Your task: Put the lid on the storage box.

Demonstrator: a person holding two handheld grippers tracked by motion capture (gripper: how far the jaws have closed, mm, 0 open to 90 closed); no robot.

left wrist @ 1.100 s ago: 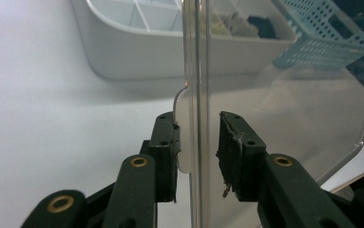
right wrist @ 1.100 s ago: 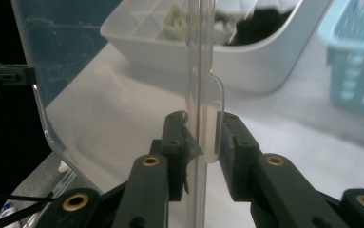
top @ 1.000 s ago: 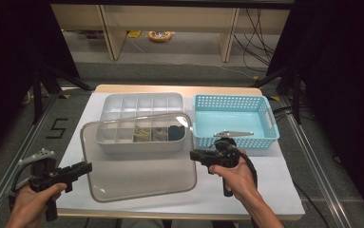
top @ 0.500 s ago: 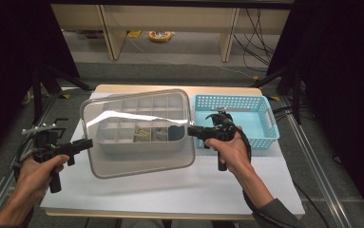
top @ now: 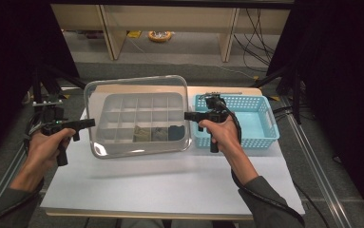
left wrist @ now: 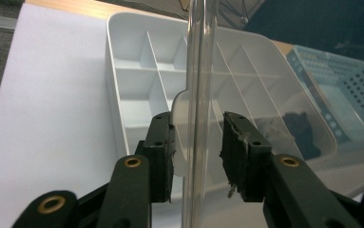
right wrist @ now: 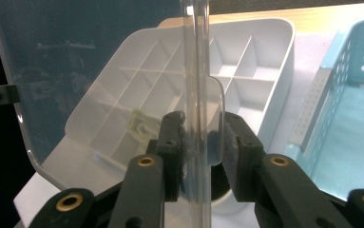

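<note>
While both grippers, left [top: 90,123] and right [top: 187,115], pinch the clear lid [top: 137,85] between their fingers, lower it level, square over the compartment box [top: 108,105].

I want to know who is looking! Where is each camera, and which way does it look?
High view: above the person's side, looking forward and down at the table; both forearms, left gripper and right gripper show.
Left gripper view: rides the left gripper, looking along its jaws at the lid.
Right gripper view: rides the right gripper, facing the lid's other edge.
All share the lid, the box and the basket.
</note>
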